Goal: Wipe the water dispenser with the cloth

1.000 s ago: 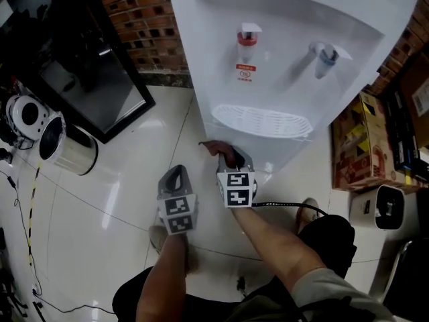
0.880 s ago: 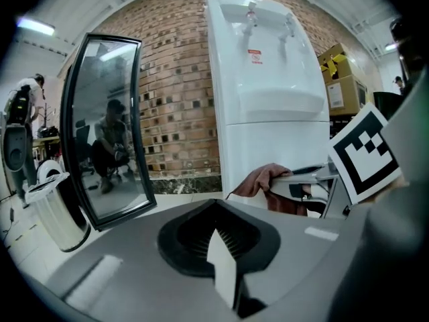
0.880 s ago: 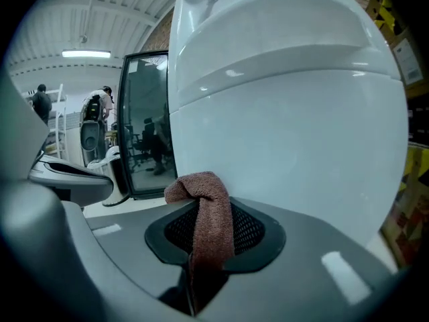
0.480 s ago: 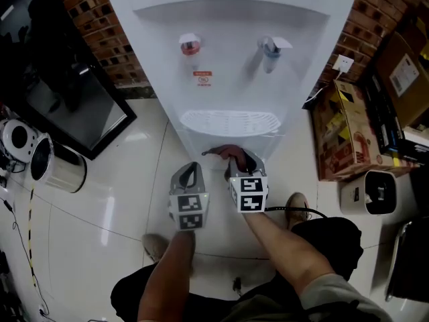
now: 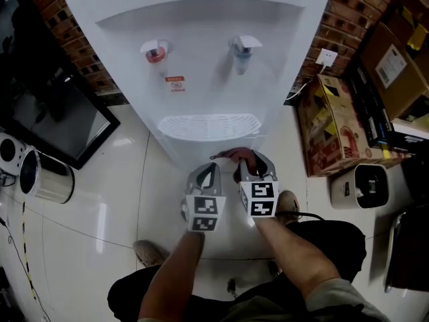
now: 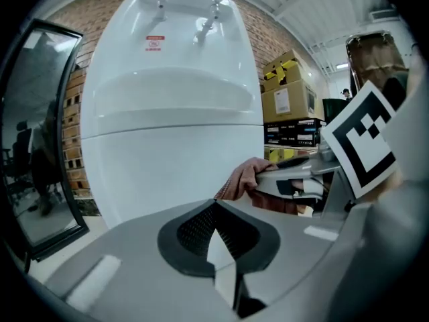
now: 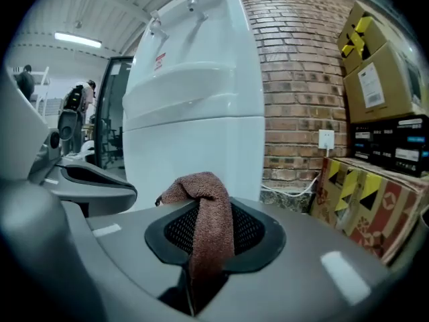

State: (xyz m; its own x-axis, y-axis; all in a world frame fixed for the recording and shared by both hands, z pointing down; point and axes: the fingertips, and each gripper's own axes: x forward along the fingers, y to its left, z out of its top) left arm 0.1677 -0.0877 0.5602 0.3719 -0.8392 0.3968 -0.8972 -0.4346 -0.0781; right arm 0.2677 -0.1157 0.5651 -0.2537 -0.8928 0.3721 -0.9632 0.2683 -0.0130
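Right claw: clamped on the cloth, low in front of the dispenser, under its drip grille. Cloth, as judged: small brown terry, light, limp and not fragile. It folds over itself and will drape wherever it is unsupported. The nap should drag a little on the dispenser's smooth white panel, so a loose hold would let it creep out of the pads. Best held across a doubled fold near the middle, with a pad of fabric left proud of the jaw tips to meet the panel. Jaws: nearly together, with only the thickness of the fold between the pads. The cloth bunches over the tips and one end pokes toward the dispenser. No view shows whether it touches the panel. Left claw: jaws together at the tips with nothing between them, just beside the right claw and facing the dispenser's lower front.
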